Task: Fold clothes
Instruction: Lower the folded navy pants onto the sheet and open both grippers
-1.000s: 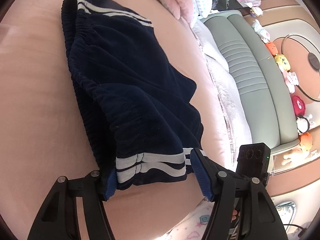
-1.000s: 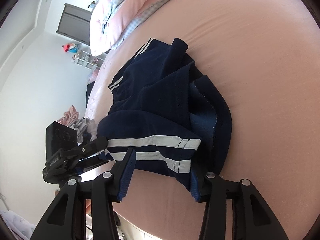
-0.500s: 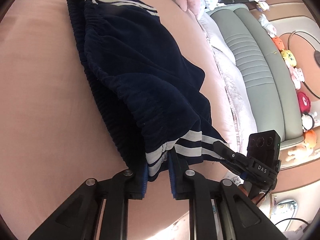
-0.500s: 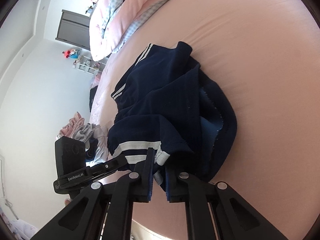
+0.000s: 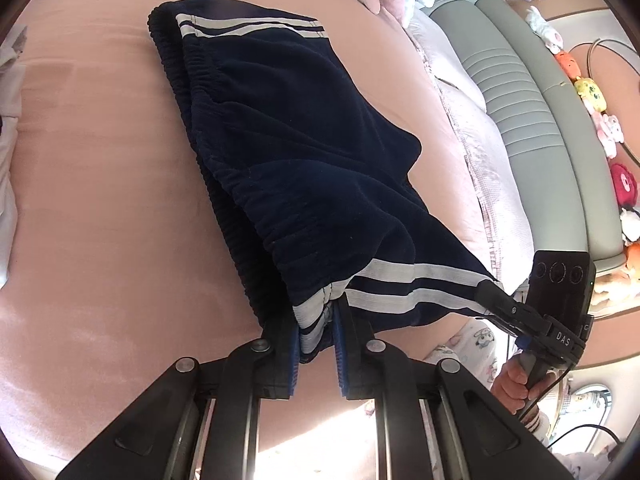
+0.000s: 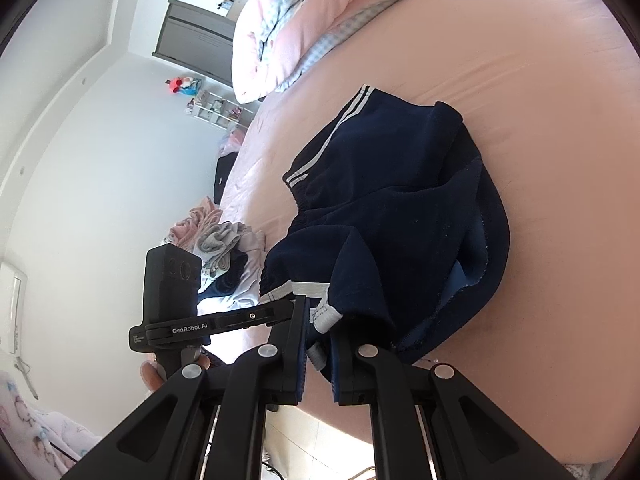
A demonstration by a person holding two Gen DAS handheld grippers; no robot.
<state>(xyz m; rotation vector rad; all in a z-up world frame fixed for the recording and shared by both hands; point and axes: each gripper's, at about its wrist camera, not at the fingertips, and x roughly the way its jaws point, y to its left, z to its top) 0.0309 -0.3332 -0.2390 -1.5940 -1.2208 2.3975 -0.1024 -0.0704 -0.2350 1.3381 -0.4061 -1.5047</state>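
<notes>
Honestly, these navy shorts (image 5: pixel 304 152) look soft and floppy; both the left gripper (image 5: pixel 316 330) and right gripper (image 6: pixel 318 344) are clamped on the striped hem (image 5: pixel 400 284), probably the best hold.

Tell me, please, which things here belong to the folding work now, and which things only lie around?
In the job:
- navy shorts with white stripes
- left gripper, shut on the striped side
- right gripper, shut on the same side
- pink bed sheet under them

Only lying about:
- pile of clothes
- pink duvet
- plush toys
- grey headboard
</notes>
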